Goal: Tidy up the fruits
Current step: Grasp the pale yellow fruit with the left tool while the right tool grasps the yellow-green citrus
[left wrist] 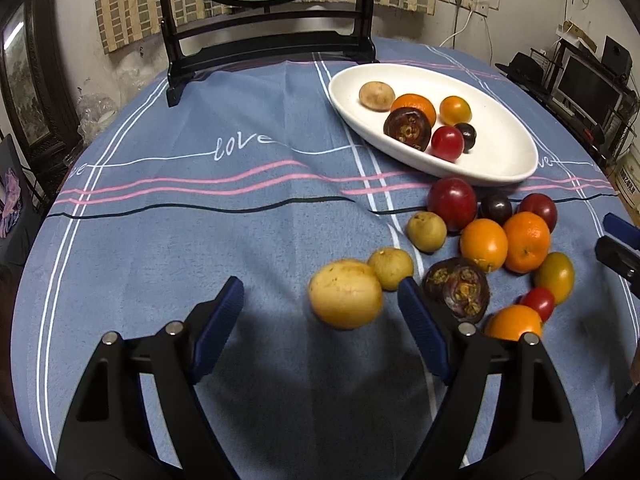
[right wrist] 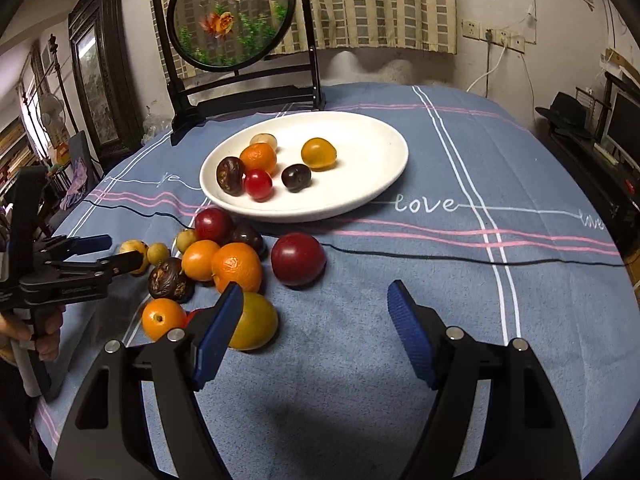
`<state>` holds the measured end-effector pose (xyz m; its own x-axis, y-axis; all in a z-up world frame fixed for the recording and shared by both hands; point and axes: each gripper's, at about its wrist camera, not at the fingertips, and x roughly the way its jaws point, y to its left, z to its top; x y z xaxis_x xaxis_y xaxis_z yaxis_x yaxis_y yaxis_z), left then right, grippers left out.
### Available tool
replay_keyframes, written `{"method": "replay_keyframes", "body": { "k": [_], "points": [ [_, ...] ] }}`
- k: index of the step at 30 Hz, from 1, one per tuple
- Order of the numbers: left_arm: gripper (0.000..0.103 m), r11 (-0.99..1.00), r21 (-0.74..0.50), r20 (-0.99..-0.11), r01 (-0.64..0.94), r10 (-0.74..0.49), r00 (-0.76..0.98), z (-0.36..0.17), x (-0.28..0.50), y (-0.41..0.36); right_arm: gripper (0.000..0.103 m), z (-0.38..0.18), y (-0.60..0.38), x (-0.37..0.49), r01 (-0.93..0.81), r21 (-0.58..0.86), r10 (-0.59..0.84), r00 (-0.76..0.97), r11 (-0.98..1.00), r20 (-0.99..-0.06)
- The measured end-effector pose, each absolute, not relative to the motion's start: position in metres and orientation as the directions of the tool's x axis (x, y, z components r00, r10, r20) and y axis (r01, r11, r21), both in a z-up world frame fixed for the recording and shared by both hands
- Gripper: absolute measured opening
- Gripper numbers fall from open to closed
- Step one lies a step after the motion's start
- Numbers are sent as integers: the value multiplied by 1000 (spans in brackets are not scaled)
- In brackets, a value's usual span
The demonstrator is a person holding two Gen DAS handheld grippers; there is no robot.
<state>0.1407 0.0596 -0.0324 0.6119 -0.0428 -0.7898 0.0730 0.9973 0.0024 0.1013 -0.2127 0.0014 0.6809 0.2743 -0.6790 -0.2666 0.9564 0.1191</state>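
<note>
I am holding my left gripper [left wrist: 320,300] tilted down over the near part of a round table under a soft, napped blue cloth [left wrist: 200,240] with white and pink stripes, a thin black line and "love" in white script; its blue ribbed pads are standing wide apart, gripping nothing, with a smooth yellow-tan oval fruit [left wrist: 345,294] lying on the cloth between them, clear of both pads as far as I can tell. At the far edge a dark wooden stand [right wrist: 240,92] is carrying a round painted screen, with a checked curtain and a rough plaster wall with sockets behind it. Toward the far middle a glossy white oval dish [right wrist: 360,152] is holding six pieces: a pale round one, a pebbled orange, a wrinkled dark brown one, a shiny red one, a small dark purple one and a yellow-orange one. Just in front of the dish's near rim a loose heap of fruit [left wrist: 500,240] is lying on the cloth: dark red plums, oranges, small tan rounds, a wrinkled brown one. To the right of the heap, my right gripper [right wrist: 316,312] is also hanging open and empty, its left pad just in front of a smooth yellow-green fruit [right wrist: 256,320]. A black hat and a screen are sitting off the right edge.
</note>
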Motion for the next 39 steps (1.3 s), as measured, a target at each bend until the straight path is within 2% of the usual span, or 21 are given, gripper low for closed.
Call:
{"method": "replay_keyframes", "body": {
  "k": [2, 4, 7, 20, 22, 23, 31, 39],
  "points": [
    [52, 996, 1, -792, 86, -52, 609, -35, 145, 57, 75, 1, -211, 102, -268, 116, 273, 680, 956, -681],
    [38, 992, -46, -794, 121, -110, 598, -38, 146, 56, 75, -2, -209, 103, -271, 109, 269, 668, 956, -694],
    [38, 991, 8, -783, 131, -76, 617, -37, 143, 49, 75, -7, -203, 101, -299, 64, 252, 649, 952, -718],
    [38, 988, -39, -779, 149, -123, 614, -36, 135, 48, 75, -28, -159, 107, -436, -68, 221, 578, 897, -786],
    [38, 988, -37, -779, 151, -123, 615, -37, 135, 48, 59, -33, -153, 112, -455, -66, 228, 560, 888, -796],
    [38, 987, -37, -779, 153, -124, 615, -37, 134, 47, 39, -35, -149, 114, -487, -40, 262, 535, 872, -803],
    [38, 987, -34, -776, 157, -125, 618, -35, 133, 47, 39, -28, -156, 108, -481, -17, 286, 548, 877, -786],
    [38, 989, -25, -754, 147, -115, 646, -16, 121, 40, 39, 9, -184, 97, -428, 10, 304, 625, 904, -719]
  ]
}}
